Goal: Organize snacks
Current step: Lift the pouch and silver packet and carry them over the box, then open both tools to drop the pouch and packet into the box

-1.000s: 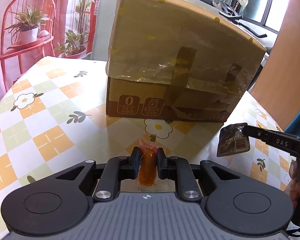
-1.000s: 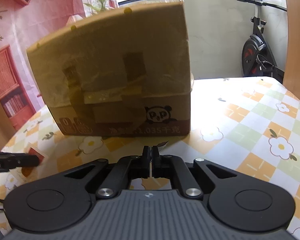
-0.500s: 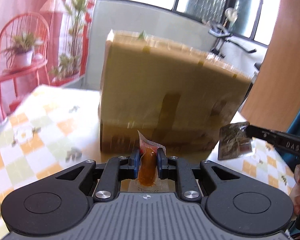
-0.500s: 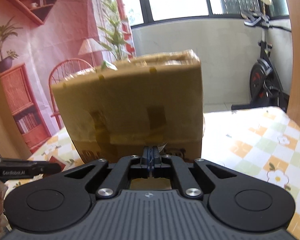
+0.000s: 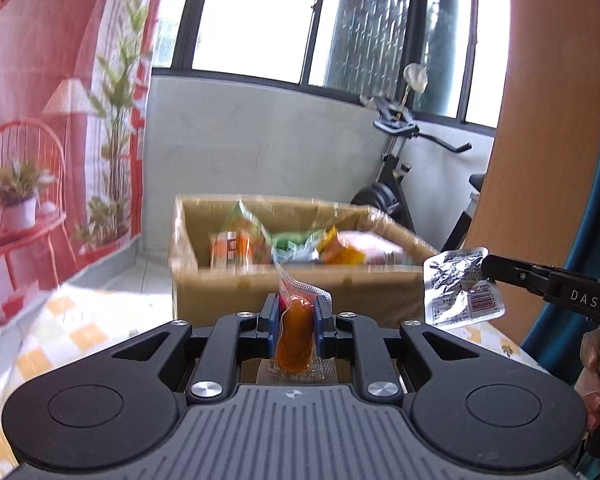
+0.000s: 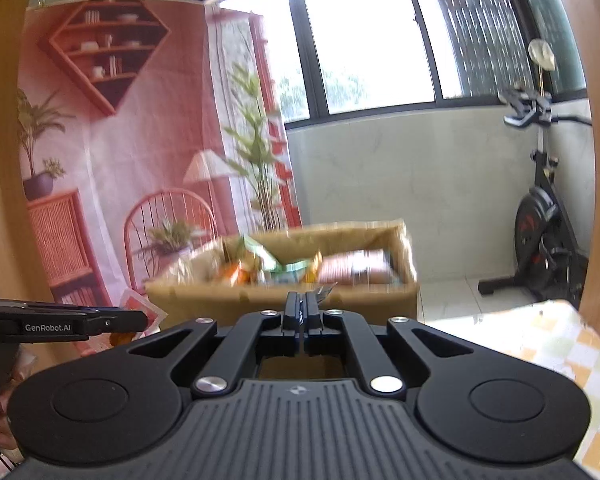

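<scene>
Sausage pack (image 5: 296, 330) clamped in left claw (image 5: 296, 316).

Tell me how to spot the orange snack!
Find the cardboard box on the checked table. In front of it, the left hand-held gripper pinches a clear pouch with a glossy orange lump inside. The other held snack, a silver packet, is flat and printed.

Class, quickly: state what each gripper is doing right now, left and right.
Left gripper: shut on an orange sausage snack pack.
Right gripper: shut on the edge of a silver snack packet.
</scene>
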The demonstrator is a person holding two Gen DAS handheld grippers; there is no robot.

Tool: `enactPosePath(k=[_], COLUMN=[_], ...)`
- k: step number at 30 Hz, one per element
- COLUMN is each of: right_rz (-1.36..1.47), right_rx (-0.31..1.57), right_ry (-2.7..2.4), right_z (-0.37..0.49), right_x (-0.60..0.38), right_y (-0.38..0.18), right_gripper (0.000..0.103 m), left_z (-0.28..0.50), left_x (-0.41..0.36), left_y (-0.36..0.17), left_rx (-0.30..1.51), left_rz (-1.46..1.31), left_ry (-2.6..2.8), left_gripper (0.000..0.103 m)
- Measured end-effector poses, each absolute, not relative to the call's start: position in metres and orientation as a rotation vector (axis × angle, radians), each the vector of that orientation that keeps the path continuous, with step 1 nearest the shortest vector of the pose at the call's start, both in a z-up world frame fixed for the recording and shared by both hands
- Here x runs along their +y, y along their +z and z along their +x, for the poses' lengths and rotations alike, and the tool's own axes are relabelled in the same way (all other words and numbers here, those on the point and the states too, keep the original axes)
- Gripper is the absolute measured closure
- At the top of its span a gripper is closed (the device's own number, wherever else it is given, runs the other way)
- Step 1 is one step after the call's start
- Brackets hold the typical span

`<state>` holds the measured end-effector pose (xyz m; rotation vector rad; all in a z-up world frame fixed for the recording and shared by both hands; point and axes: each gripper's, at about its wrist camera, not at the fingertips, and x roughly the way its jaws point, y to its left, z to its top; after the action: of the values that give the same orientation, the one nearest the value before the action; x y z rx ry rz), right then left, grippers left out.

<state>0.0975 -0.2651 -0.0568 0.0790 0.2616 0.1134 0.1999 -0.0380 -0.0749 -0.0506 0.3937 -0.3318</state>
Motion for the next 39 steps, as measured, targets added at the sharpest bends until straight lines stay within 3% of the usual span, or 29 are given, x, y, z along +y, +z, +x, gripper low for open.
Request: enactPosePath(k=[13, 28, 29, 30, 32, 34, 37, 39], right_rz=[-0.004, 0.028, 0.033, 0.030, -0.003, -0.042, -0.063, -0.059], right_rx=[0.187, 0.329, 0.350, 0.371, 0.402, 0.404, 0.371, 0.378], right_ry=[0.134, 0.164, 0.168, 0.164, 0.127, 0.097, 0.092, 0.087], right_z=[0.158, 0.270, 0.274, 0.278, 0.283, 0.281, 0.268, 0.262], right_x=[-0.266, -0.261, -0.261, -0.261, -0.258, -0.255, -0.255, -0.255], right_y=[-0.007, -0.043, -0.046, -0.049, -0.053, -0.051, -0.045, -0.042], right_gripper=[0.101, 0.101, 0.101, 0.099, 0.093, 0.071, 0.065, 0.058], left_z=[0.251, 0.308, 0.309, 0.308, 0.304, 0.300, 0.293, 0.288], left_x=[-0.051, -0.048, -0.049, -0.049, -0.046, -0.041, -0.033, -0.028], left_y=[-0.048, -0.063, -0.063, -0.062, -0.060, -0.059, -0.055, -0.050], left_rx=[0.352, 0.435, 0.440, 0.445, 0.437, 0.431, 0.453, 0.456], left_rz=[-0.062, -0.082, -0.072, -0.066, -0.073, -0.091, -0.106, -0.118], left_ry=[-0.363, -0.293, -0.289, -0.276, -0.249, -0.247, -0.226, -0.213], left_gripper=[0.084, 0.083, 0.076, 0.060, 0.039, 0.036, 0.030, 0.019])
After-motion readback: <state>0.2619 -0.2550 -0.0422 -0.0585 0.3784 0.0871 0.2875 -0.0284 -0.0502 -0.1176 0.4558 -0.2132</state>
